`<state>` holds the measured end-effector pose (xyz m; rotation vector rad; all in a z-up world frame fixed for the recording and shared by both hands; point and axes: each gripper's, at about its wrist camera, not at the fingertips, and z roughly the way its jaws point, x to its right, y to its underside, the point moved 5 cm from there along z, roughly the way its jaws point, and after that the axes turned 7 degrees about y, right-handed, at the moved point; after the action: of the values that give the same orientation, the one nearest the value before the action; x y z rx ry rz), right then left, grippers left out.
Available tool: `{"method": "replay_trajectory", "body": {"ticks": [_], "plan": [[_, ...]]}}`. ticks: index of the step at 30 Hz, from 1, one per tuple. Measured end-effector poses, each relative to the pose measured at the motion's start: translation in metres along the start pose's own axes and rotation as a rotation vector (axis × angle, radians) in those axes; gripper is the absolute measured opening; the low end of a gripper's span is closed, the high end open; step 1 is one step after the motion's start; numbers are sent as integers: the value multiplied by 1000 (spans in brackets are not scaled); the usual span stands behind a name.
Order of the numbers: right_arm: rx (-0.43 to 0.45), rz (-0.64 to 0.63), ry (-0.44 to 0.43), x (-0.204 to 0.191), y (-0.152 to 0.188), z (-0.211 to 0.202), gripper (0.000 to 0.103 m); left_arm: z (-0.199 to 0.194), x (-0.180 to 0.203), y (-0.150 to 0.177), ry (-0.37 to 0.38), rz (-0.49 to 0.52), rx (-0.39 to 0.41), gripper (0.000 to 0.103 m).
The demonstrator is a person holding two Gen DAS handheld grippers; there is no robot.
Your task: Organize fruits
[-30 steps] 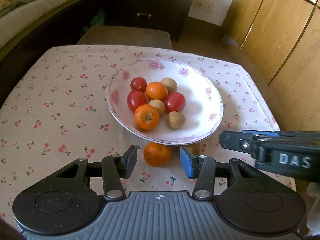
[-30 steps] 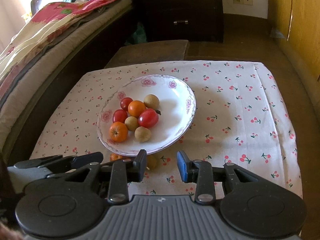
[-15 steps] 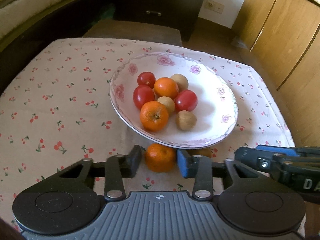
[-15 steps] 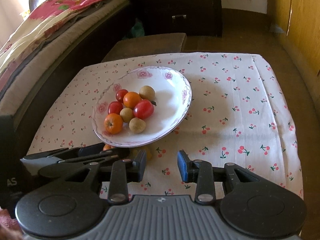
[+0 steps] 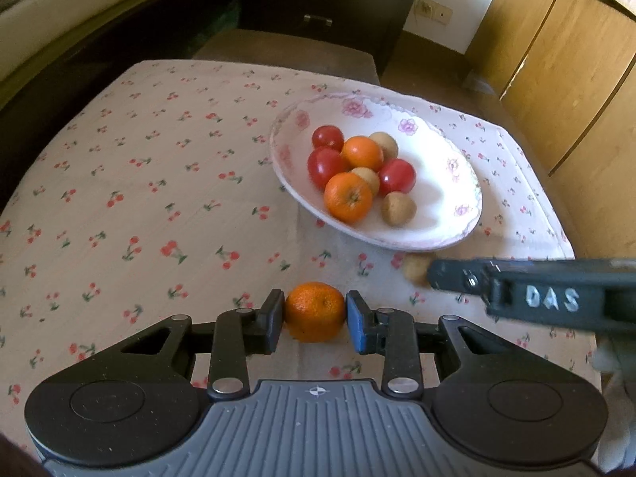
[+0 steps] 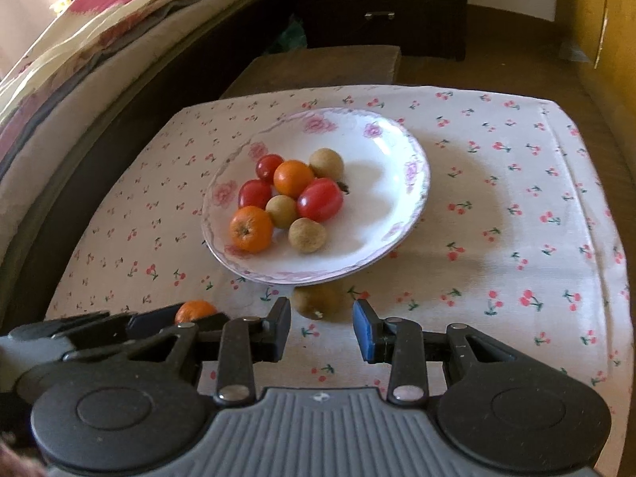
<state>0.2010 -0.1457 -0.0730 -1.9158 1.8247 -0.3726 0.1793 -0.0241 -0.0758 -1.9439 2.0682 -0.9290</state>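
My left gripper (image 5: 315,320) is shut on a tangerine (image 5: 315,306) on the cherry-print cloth, a pad pressed on each side; the tangerine (image 6: 194,310) also shows in the right wrist view. The flowered white bowl (image 5: 457,183) holds two tangerines, three tomatoes and three brown longans. A loose longan (image 6: 318,302) lies in front of the bowl (image 6: 381,183), just ahead of my right gripper (image 6: 321,320). Its jaws stand apart and touch nothing. In the left wrist view the right gripper (image 5: 433,274) reaches in from the right, next to that longan (image 5: 413,268).
A bed with folded blankets (image 6: 99,39) runs along the left. A brown stool (image 6: 318,67) and a dark drawer chest (image 5: 326,0) stand beyond the table. Wooden cupboard doors (image 5: 556,59) are on the right. The table's right edge (image 6: 620,238) is close.
The left jaws closed onto the tangerine and drew it a little away from the bowl's rim. The right gripper came lower and closer to the loose longan.
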Motion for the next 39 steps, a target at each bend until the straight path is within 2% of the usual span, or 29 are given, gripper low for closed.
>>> {"method": "replay_trajectory", "body": {"ticks": [11, 13, 21, 32, 39], "plan": [[-12, -45, 16, -14, -5, 28, 39, 1, -5, 3, 12, -2, -8, 43], [-7, -62, 38, -16, -4, 28, 31, 1, -4, 3, 10, 5, -7, 43], [-26, -62, 53, -9, 12, 9, 31, -3, -1, 10, 12, 22, -13, 42], [-53, -88, 89, -2, 57, -32, 31, -24, 6, 38, 23, 36, -19, 41], [-65, -106, 85, -6, 70, -34, 31, -34, 5, 40, 7, 35, 4, 43]]}}
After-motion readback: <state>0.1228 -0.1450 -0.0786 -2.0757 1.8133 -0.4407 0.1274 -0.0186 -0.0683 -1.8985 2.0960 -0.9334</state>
